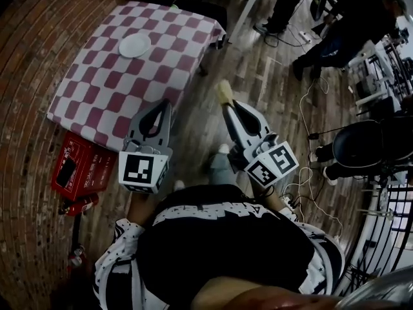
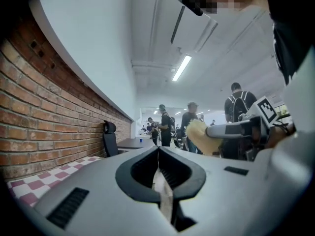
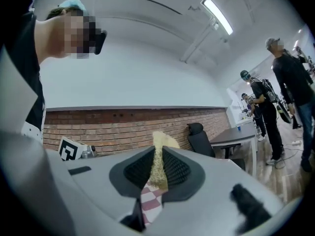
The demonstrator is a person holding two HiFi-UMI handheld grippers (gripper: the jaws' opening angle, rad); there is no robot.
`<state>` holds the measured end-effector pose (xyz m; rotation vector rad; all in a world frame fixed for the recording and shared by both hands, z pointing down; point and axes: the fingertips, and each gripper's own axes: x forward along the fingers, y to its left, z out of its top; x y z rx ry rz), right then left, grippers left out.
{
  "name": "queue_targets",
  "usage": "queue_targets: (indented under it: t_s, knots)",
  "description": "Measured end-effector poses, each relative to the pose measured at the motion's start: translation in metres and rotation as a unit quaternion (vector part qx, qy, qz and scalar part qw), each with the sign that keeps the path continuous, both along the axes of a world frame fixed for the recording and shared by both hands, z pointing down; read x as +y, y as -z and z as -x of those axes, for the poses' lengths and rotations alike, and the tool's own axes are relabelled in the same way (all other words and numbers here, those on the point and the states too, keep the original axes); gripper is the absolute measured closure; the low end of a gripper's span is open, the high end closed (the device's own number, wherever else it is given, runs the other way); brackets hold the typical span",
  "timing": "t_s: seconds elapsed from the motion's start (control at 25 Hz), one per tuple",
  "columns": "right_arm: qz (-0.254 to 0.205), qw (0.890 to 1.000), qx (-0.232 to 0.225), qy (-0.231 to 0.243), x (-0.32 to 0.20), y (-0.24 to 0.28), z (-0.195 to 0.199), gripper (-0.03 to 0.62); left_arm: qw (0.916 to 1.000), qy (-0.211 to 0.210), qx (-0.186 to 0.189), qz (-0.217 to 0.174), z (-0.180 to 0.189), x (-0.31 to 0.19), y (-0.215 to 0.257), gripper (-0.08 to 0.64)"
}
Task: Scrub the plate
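A white plate [image 1: 135, 44] lies on the red-and-white checked table [image 1: 97, 82], far ahead of both grippers. My left gripper [image 1: 163, 104] hangs off the table's near right edge, jaws closed together with nothing between them. My right gripper [image 1: 225, 101] is over the wooden floor to the right, shut on a pale yellow sponge [image 1: 223, 92] that sticks out past the tips. In the right gripper view the sponge [image 3: 159, 157] is pinched between the ribbed pads. In the left gripper view the sponge [image 2: 202, 136] shows at the right, held by the other gripper.
A red box [image 1: 79, 168] sits on the floor by the table's near corner. Several people [image 1: 335, 24] stand at the back right among desks, with cables [image 1: 310, 166] on the floor. A black office chair [image 1: 368, 144] is at the right. A brick wall [image 2: 44, 112] runs along the left.
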<state>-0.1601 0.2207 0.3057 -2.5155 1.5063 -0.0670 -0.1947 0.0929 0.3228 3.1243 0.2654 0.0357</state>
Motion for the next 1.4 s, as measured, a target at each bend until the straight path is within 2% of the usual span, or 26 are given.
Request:
queue_targets:
  t_s: [0.24,0.44,0.64,0.96,1.4]
  knots:
    - [-0.016,0.998,0.002,0.065,-0.008,-0.001,-0.051,0.540,0.9972,0.071,-0.007,-0.021,-0.024,-0.002,0.000,0.548]
    - [-0.022,0.994,0.003,0.108,-0.016,0.000,-0.088,0.540,0.9934,0.114,-0.005,-0.014,-0.048,-0.003,0.003,0.548]
    - [-0.029,0.991,-0.009,0.129,-0.014,-0.007,-0.122,0.540,0.9907,0.132,-0.015,-0.029,-0.074,0.003,-0.001,0.548]
    - [-0.034,0.987,-0.011,0.159,-0.010,0.001,-0.166,0.540,0.9850,0.169,-0.017,-0.028,-0.113,0.007,0.010,0.546]
    - [-0.042,0.976,-0.021,0.212,0.005,0.006,-0.231,0.540,0.9735,0.222,-0.034,-0.045,-0.170,0.029,0.016,0.548]
